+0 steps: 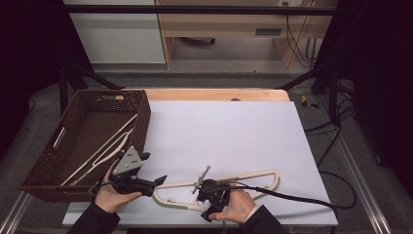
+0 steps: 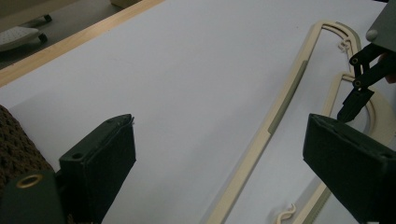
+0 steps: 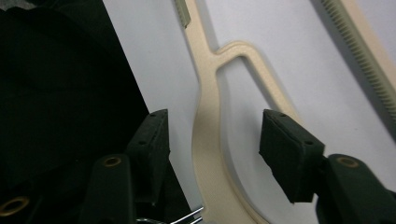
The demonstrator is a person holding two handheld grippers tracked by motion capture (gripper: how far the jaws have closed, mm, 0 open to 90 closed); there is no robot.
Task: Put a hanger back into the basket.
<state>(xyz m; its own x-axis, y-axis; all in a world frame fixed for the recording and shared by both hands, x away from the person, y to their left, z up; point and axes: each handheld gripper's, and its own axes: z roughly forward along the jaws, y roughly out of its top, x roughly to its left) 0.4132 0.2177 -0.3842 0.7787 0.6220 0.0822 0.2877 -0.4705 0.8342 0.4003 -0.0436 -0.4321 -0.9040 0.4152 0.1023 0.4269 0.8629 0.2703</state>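
A cream plastic hanger [image 1: 243, 178] lies flat on the white table top near the front edge, its metal hook [image 1: 202, 175] pointing away from me. My right gripper [image 1: 207, 187] is low over the hanger's neck [image 3: 208, 135]. Its jaws stand on either side of the neck with gaps on both sides, so the pads do not touch it. My left gripper [image 1: 155, 168] is held beside the hanger's left end, open and with nothing in it. The left gripper view looks along the hanger's bar [image 2: 280, 112], with the right gripper [image 2: 359, 88] at the far end.
A dark brown woven basket [image 1: 141, 122] stands at the table's left edge with another pale hanger [image 1: 107, 146] inside it. The right gripper's cable [image 1: 292, 197] trails off to the right. The white sheet [image 1: 234, 131] stretches bare behind the hanger.
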